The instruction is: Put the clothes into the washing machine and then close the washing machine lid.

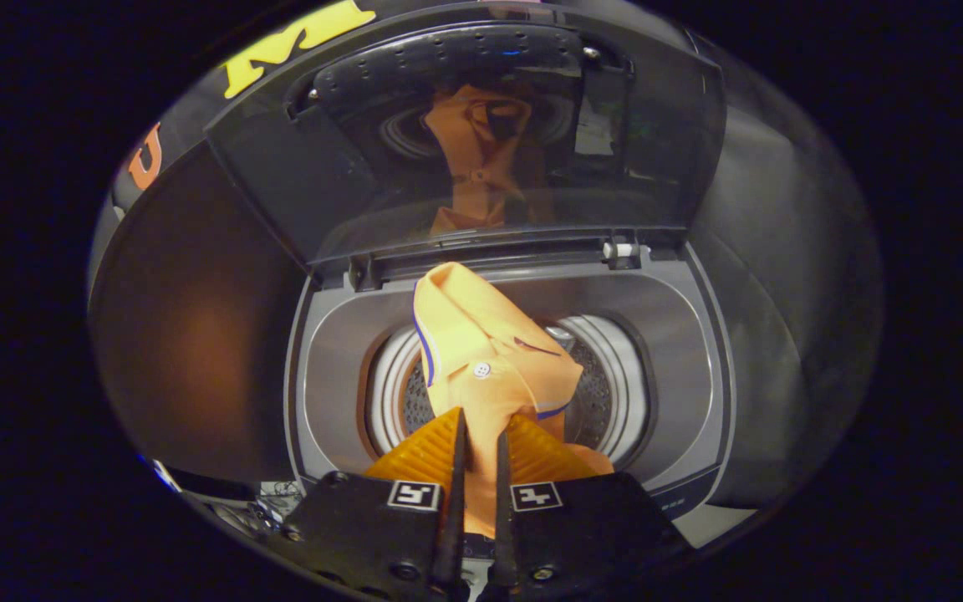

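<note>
We have the gripper clenched on the orange collared polo shirt, which hangs directly over the grey top-load washing machine's perforated steel drum. Tinted transparent lid stands upright beyond; we judge release comes next.

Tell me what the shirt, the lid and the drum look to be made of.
Shirt: soft orange knit cloth, folding and drooping, pinched in the gripper.
Lid: dark tinted glass or plastic, glossy; it reflects the shirt.
Drum: probably metal, with many small holes; white ribbed rim looks plastic.
</note>
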`<state>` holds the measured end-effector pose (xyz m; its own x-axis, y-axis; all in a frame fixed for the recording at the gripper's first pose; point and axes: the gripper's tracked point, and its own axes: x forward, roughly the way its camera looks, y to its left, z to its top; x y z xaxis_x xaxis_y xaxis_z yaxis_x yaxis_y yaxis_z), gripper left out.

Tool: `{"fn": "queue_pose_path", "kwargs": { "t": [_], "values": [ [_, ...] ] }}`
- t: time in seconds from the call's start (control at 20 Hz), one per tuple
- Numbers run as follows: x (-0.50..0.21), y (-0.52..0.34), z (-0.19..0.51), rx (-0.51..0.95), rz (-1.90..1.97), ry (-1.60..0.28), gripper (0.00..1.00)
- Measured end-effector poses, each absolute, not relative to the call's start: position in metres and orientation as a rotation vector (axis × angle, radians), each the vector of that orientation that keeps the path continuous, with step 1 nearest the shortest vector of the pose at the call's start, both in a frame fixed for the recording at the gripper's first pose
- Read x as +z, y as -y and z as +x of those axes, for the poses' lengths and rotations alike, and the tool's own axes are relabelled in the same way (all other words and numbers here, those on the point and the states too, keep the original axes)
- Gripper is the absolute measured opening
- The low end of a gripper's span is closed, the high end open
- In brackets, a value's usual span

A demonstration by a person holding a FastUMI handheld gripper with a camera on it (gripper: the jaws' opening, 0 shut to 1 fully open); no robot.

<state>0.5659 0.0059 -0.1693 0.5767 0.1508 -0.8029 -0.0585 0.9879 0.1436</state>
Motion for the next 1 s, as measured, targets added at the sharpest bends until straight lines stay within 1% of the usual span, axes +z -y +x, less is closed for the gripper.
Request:
{"fn": "queue_pose_path", "kwargs": {
  "t": [0.05,0.15,0.35,0.4,0.5,0.8,1.0],
  "values": [
    [-0.167,-0.006,0.565,0.118,0.099,-0.948,0.21],
    [-0.167,-0.004,0.564,0.113,0.089,-0.949,0.34],
    [-0.163,0.000,0.566,0.083,0.086,-0.923,0.83],
    [-0.162,0.001,0.566,0.082,0.086,-0.918,0.81],
    [-0.160,0.003,0.564,0.084,0.089,-0.915,0.80],
    [-0.153,0.006,0.561,0.086,0.098,-0.885,0.80],
    [-0.132,0.012,0.559,0.069,0.065,-0.801,0.80]
  ]
}}
